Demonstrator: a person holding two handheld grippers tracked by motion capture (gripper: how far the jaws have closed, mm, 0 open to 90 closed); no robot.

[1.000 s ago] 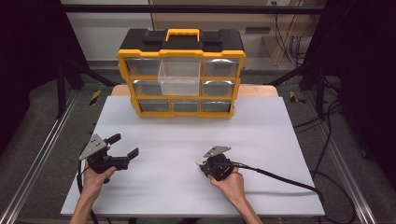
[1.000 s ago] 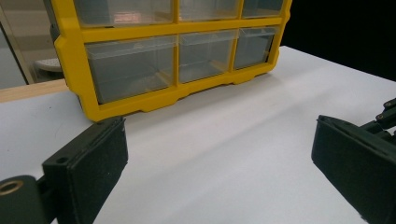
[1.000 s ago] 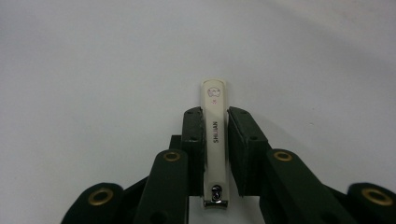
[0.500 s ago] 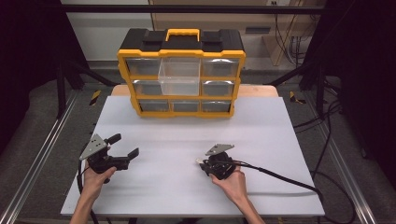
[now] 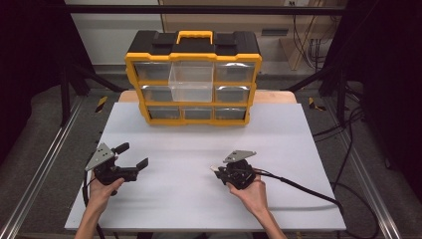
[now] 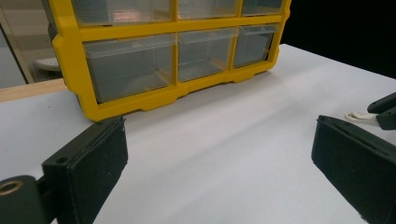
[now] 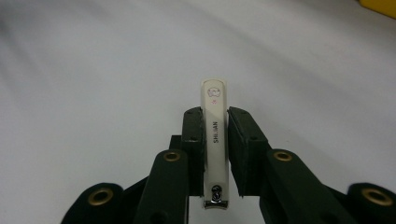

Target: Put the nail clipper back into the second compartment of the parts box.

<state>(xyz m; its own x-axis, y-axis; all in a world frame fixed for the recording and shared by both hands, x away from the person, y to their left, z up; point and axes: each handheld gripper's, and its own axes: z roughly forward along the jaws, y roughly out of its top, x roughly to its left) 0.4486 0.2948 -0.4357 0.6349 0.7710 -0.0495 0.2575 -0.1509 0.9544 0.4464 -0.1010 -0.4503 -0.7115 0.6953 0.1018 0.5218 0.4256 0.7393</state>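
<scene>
My right gripper (image 7: 215,117) is shut on a slim white nail clipper (image 7: 215,135), whose printed end juts out past the pads. In the high view this gripper (image 5: 217,170) hovers just above the white table (image 5: 199,199) at the right front and points left. The clipper's pale tip (image 6: 357,115) also shows at the right edge of the left gripper view. My left gripper (image 5: 133,155) rests at the left front with its jaws wide apart and nothing between them (image 6: 219,126). It faces a yellow and black drawer organizer (image 5: 191,74).
The organizer (image 6: 163,56) stands at the table's far edge with several clear drawers; its upper middle drawer (image 5: 191,82) is pulled out. A black cable (image 5: 298,186) trails right from the right gripper. Metal rails and dark floor flank the table.
My right gripper has risen a little off the table with the nail clipper in it. The left gripper has not moved.
</scene>
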